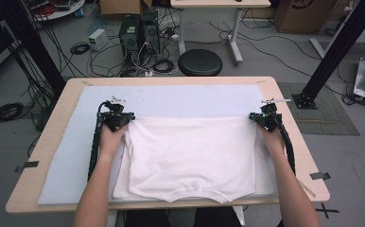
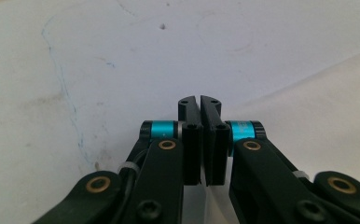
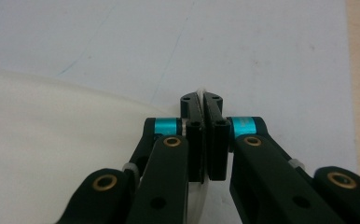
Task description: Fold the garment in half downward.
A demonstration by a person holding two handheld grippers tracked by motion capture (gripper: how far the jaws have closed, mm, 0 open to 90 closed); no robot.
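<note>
At the near edge of the table, a white T-shirt lies flat on a pale blue mat, its collar toward the person and its far edge folded over toward the middle. Being thin, soft cloth, it should weigh almost nothing, sag wherever it is unsupported and slide easily over the mat, so the two far corners look like the sensible places to pinch it. Farther out, the left gripper sits at the far left corner and the right gripper at the far right one. From above, whether the jaws have closed cannot be made out. The right gripper view settles it: the right gripper has its jaws pressed together on a sliver of white fabric. The left gripper is likewise closed tight at the shirt's edge, though cloth between its jaws cannot be confirmed.
</note>
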